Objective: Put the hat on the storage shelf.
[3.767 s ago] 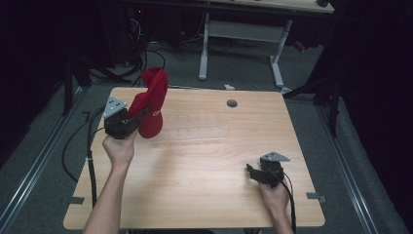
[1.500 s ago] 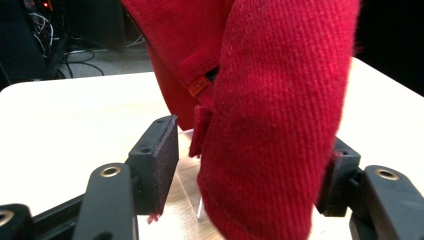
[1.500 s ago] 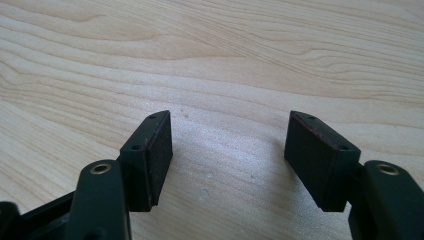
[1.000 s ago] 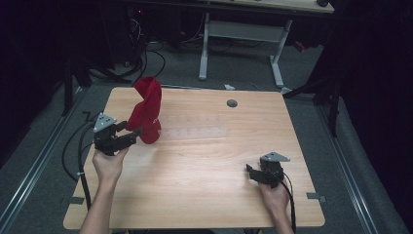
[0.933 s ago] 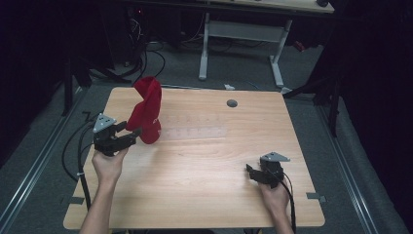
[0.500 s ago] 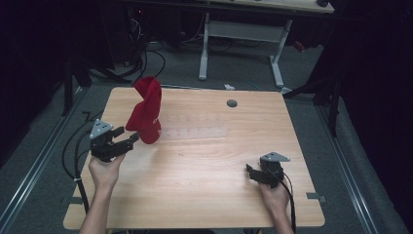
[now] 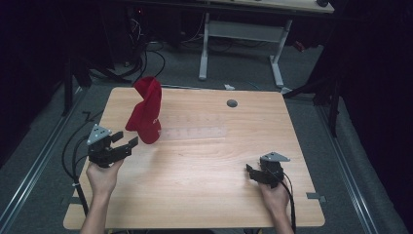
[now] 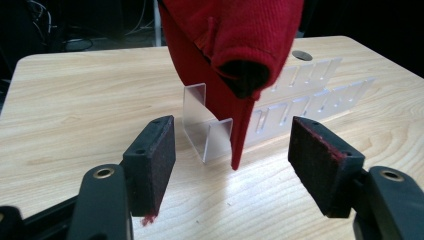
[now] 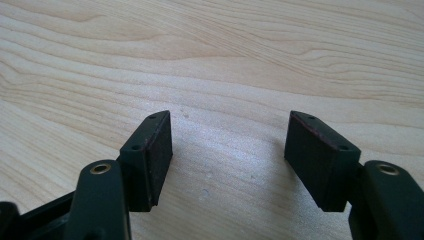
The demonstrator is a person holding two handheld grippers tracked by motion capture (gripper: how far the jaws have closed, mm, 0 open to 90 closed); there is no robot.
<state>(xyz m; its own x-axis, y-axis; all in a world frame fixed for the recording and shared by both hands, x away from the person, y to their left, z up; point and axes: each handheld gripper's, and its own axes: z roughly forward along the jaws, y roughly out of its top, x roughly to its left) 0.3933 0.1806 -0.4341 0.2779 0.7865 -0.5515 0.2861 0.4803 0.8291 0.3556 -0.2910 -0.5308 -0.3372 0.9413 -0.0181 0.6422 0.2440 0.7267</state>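
A red knitted cloth [image 7: 145, 109] hangs draped over the left end of a clear plastic rack [image 7: 195, 132] on the wooden table [image 7: 204, 195]. Seen from the left gripper view, the cloth [image 8: 230, 45] hangs down in front of the clear rack [image 8: 207, 130]. My left gripper [image 7: 126, 145] sits just left of the cloth, open, with nothing between its pads [image 8: 152, 162]. My right gripper [image 7: 251, 171] rests low over the table near the front right, open and empty; its pads [image 9: 320, 155] frame bare wood.
A round grey cable hole [image 7: 232, 103] lies in the table's far side. Black cables [image 7: 73, 151] trail off the left edge. A white desk frame [image 7: 238, 44] stands on the floor beyond the table, amid dark surroundings.
My left gripper let go of the red cloth, now left draped on the rack, and drew back toward the left front. The right gripper has kept still.
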